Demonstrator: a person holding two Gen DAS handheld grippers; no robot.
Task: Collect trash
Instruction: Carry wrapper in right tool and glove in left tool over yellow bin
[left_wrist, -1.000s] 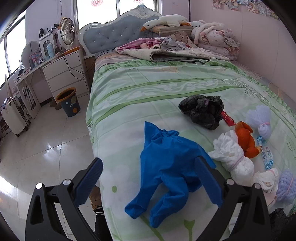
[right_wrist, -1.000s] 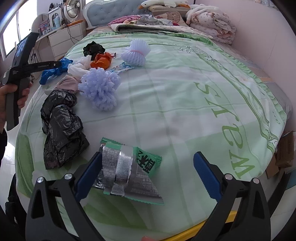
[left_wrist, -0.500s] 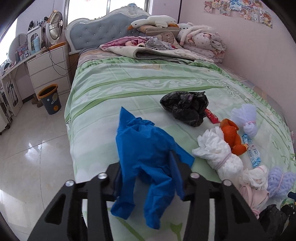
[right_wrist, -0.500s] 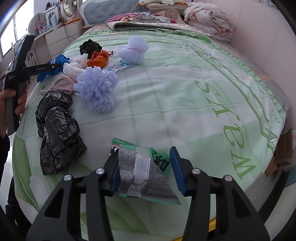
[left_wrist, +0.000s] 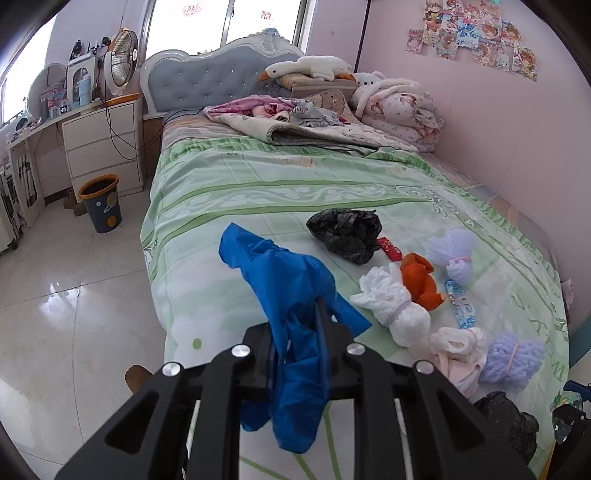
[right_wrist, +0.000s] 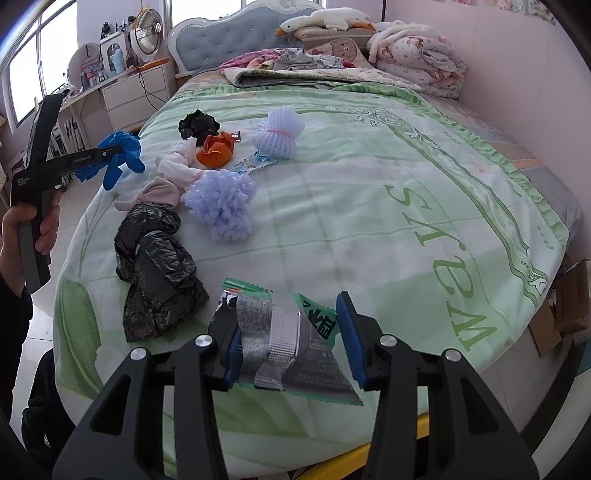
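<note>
Left wrist view: the left tool (left_wrist: 297, 332) has its jaws squeezed almost together on a crumpled blue plastic glove (left_wrist: 284, 291), which they have just closed on; the glove bunches up above the jaws and hangs in loose folds below them, over the left edge of the bed (left_wrist: 229, 192). On the green patterned bedspread past the glove lie a crumpled black plastic bag (left_wrist: 345, 230), a red wrapper (left_wrist: 389, 249) just beside it, a knotted white bag (left_wrist: 391, 302), orange peel (left_wrist: 419, 282) touching that bag, a pale foam fruit net (left_wrist: 454, 251), a blue-and-white candy wrapper (left_wrist: 460, 302), a pink-white bundle (left_wrist: 458, 350) and a lilac foam net (left_wrist: 511, 356) near the bed's foot edge. An orange-rimmed waste bin (left_wrist: 100, 203) stands on the tiled floor by the white drawers.

Right wrist view: the right tool (right_wrist: 293, 338) is partly closed, its blue pads pressing both sides of a green-and-silver snack wrapper (right_wrist: 291, 339) near the foot edge of the bed (right_wrist: 406, 166); the wrapper's corners stick out past the jaws. A second black bag (right_wrist: 155, 266) lies just left of it near the bed's left edge. Farther up that edge a hand (right_wrist: 22, 236) holds the left tool (right_wrist: 86, 160), clamped on the blue glove (right_wrist: 120, 155).
</note>
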